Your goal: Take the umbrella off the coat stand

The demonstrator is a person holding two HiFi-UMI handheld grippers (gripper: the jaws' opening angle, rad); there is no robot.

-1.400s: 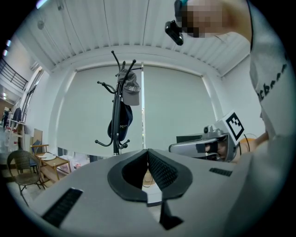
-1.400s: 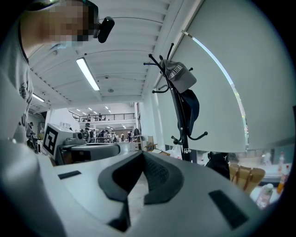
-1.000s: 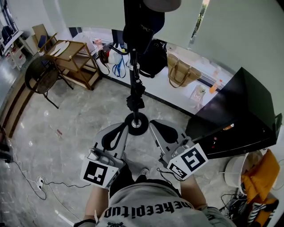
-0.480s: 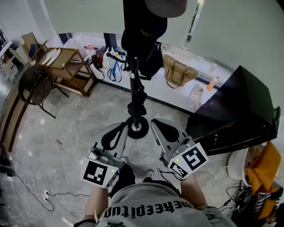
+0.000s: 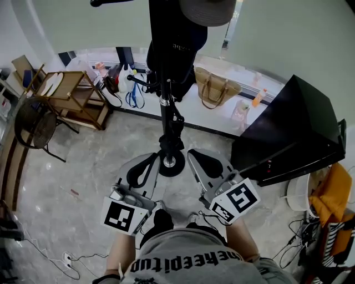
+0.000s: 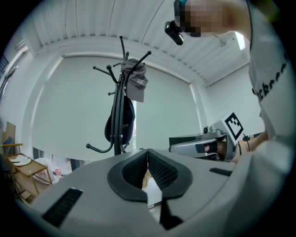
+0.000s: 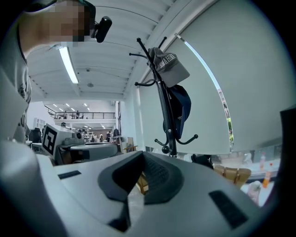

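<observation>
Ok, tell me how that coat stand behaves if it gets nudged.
The coat stand would likely tip easily: it is a tall thin pole on a small round base. The grey cap and dark cap hang high, so they probably make it top-heavy, and they would swing.

One coat stand [image 5: 165,108] holds one grey cap [image 5: 209,10] and one navy cap [image 7: 184,104]. Nearby stand one tan handbag [image 5: 213,91], one wooden trolley [image 5: 66,89] and one round chair [image 5: 34,125].

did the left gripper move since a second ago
Yes, slightly: the left gripper has edged forward, closer to the coat stand base.
</observation>
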